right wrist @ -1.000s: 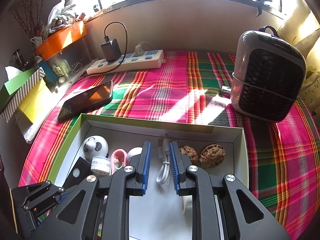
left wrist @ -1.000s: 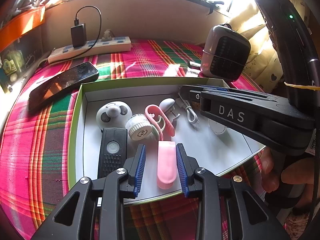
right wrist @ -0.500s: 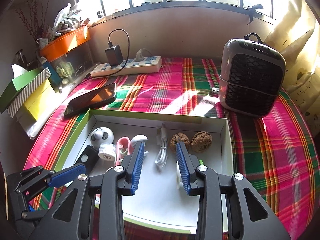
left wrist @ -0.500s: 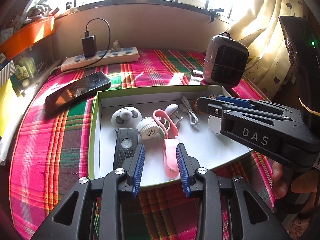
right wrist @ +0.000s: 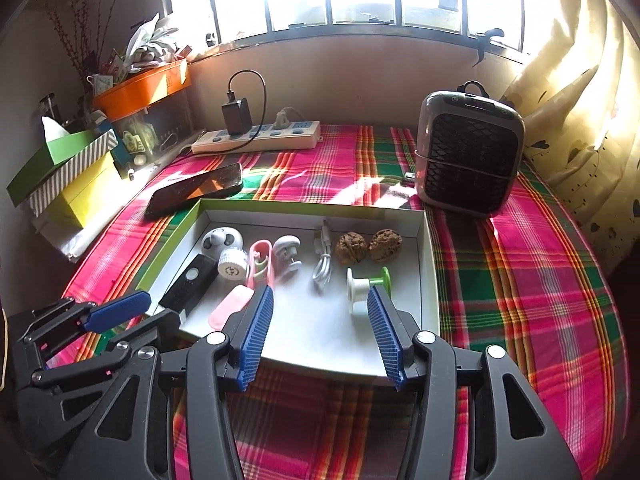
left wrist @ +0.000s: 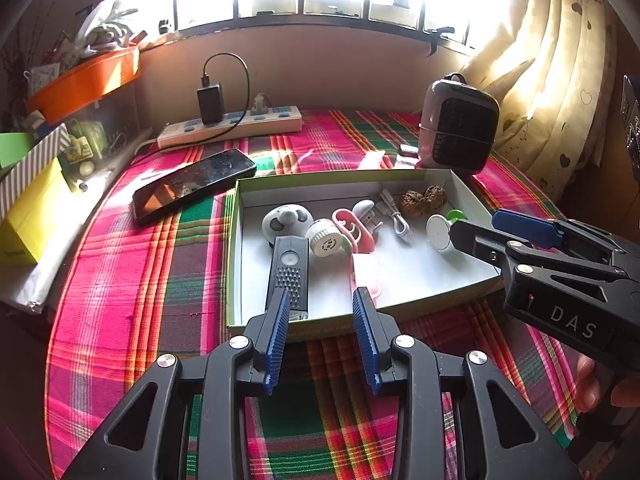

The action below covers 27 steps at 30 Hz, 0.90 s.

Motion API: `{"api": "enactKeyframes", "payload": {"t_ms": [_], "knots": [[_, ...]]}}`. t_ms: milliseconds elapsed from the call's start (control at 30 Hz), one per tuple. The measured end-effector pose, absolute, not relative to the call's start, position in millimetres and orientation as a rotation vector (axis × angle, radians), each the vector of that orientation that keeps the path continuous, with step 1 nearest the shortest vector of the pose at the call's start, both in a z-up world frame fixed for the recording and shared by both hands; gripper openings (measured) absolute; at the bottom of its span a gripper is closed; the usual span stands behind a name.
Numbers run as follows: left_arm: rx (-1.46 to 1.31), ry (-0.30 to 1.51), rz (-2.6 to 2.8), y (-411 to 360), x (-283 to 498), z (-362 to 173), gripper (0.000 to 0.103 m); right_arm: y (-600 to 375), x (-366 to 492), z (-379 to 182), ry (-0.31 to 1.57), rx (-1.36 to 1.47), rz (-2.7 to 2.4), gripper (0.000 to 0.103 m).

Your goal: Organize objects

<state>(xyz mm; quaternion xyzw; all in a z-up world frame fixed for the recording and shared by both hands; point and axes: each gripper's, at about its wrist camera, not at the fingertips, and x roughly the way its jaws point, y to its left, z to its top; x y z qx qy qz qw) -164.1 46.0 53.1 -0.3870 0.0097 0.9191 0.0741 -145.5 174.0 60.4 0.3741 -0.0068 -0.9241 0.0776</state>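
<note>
1. a shallow white box (right wrist: 425, 248) with green outer sides sits mid-table on a plaid cloth (right wrist: 520, 280), holding a row of small household items.
2. along its far wall lie two walnuts (right wrist: 368, 247): light, hard and round, likely to roll, so best pinched across their widest part.
3. just left of them, a coiled white cable (right wrist: 323, 265) looks limp and light; the bundled middle is the sensible place to grip.
4. near the right wall, a white-and-green spool (right wrist: 366, 286) lies on its side; its narrow stem looks the surest hold.
5. a pink clip (right wrist: 262, 262), a roll of tape (right wrist: 232, 268) and a white round toy (right wrist: 222, 240) crowd the left half, touching or nearly so.
6. a black remote (left wrist: 289, 270) and a soft pink case (left wrist: 366, 272) lie at the near edge; both seem light, the remote stiff and smooth.
7. the left gripper (left wrist: 322, 336) and right gripper (right wrist: 320, 330) hover over the box's near rim, jaws apart and holding nothing.
8. a phone (right wrist: 196, 192), power strip (right wrist: 256, 140) and small heater (right wrist: 468, 160) stand beyond the box.
</note>
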Motion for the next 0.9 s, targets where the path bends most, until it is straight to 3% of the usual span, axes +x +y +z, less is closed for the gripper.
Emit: {"api": "enactKeyframes", "payload": {"t_ms": [200, 900], "knots": [[-1.196, 0.029, 2.752, 42.7, -147.0, 49.1, 0.031, 172.1, -122.3, 52.1, 0.005, 1.151, -2.776, 0.058], [-1.329, 0.078, 2.751, 39.5, -103.8, 13.6, 0.031, 164.7, -80.0, 8.8, 0.068, 1.316, -2.735, 0.058]]}}
